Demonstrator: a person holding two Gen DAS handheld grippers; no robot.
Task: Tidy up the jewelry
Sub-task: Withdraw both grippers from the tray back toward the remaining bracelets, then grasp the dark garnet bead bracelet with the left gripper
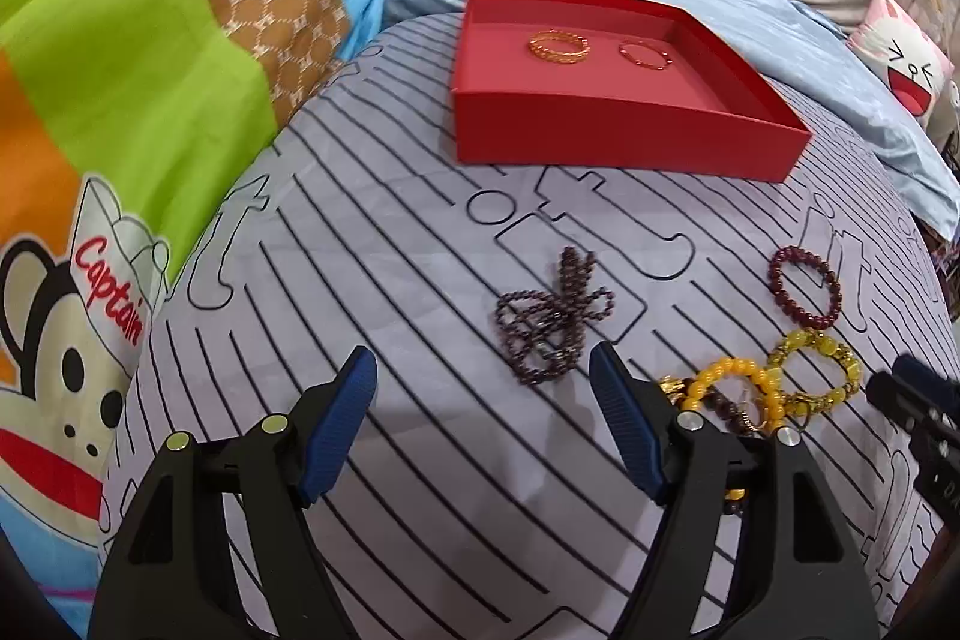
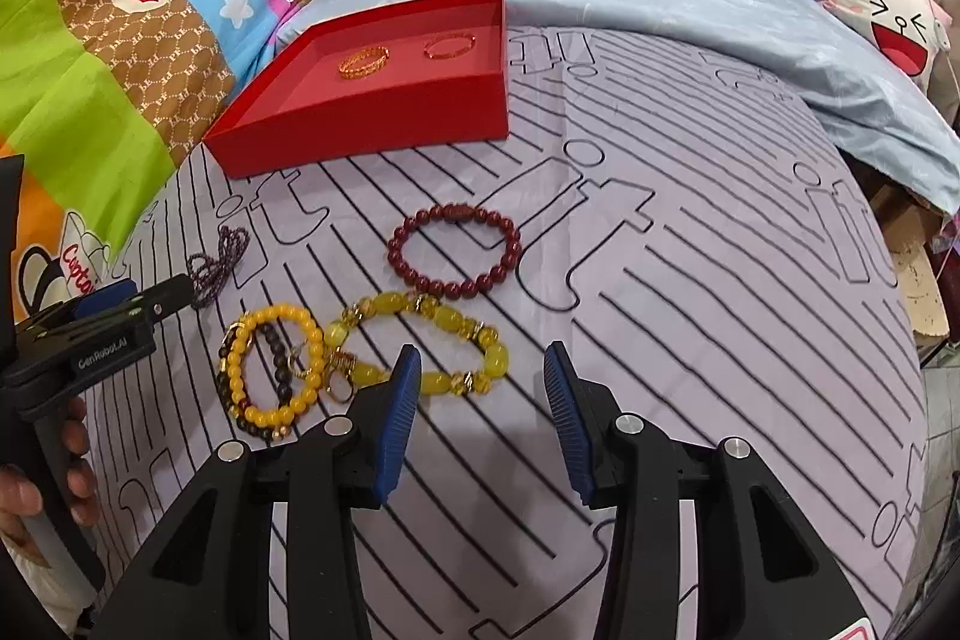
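Hovering between picks, left gripper (image 1: 483,421) and right gripper (image 2: 480,421) both apart and empty above bracelets (image 2: 453,256) lying on the bed before the red box (image 1: 624,142), needing descent onto one.

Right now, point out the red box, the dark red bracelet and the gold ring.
red box (image 1: 612,142), left wrist view, front wall.
dark red bracelet (image 2: 399,253), right wrist view, left-side beads.
gold ring (image 1: 543,51), left wrist view, left band.

The right gripper (image 2: 480,388) hangs with fingers (image 2: 396,415) apart and empty over the striped sheet (image 2: 690,280), just beside a yellow bracelet (image 2: 432,346); a red box (image 2: 384,124) holds what look like two bangles.
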